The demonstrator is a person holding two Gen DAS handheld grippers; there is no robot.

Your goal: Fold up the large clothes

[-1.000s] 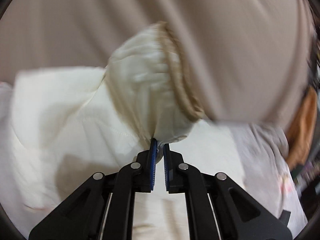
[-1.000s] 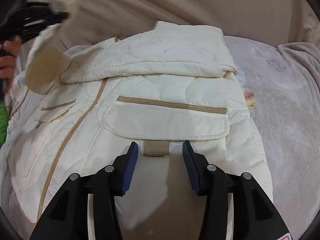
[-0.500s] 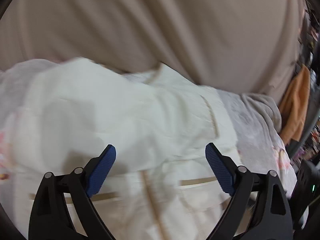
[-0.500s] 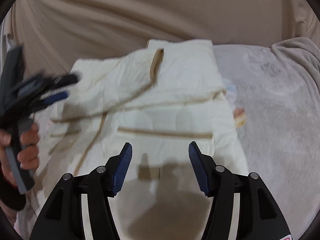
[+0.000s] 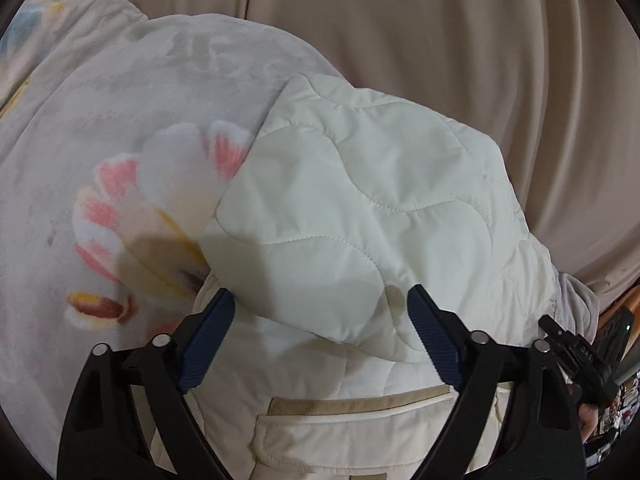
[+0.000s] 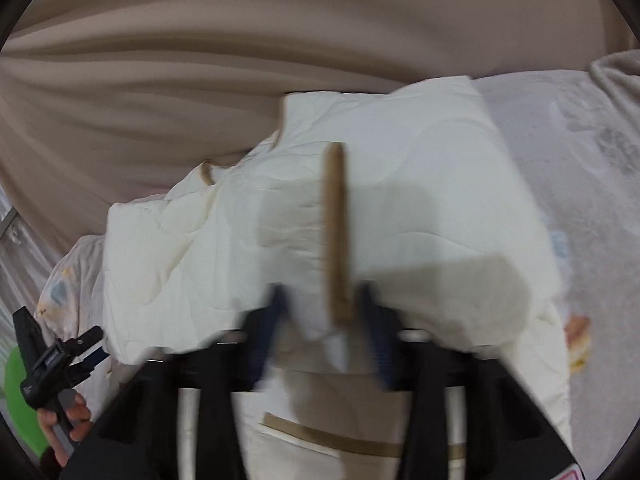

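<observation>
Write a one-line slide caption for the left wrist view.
Open left gripper poised over a folded cream quilted jacket on a floral blanket.

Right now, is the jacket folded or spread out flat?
Partly folded: the jacket's sleeve lies across its front, above the pocket.

Dim warm indoor light, left wrist view sharp, right wrist view motion-blurred, worst on the right gripper (image 6: pixel 322 320), soft gripper shadows across the cream jacket (image 5: pixel 360 216), heavy fisheye curvature, black vignette at corners
</observation>
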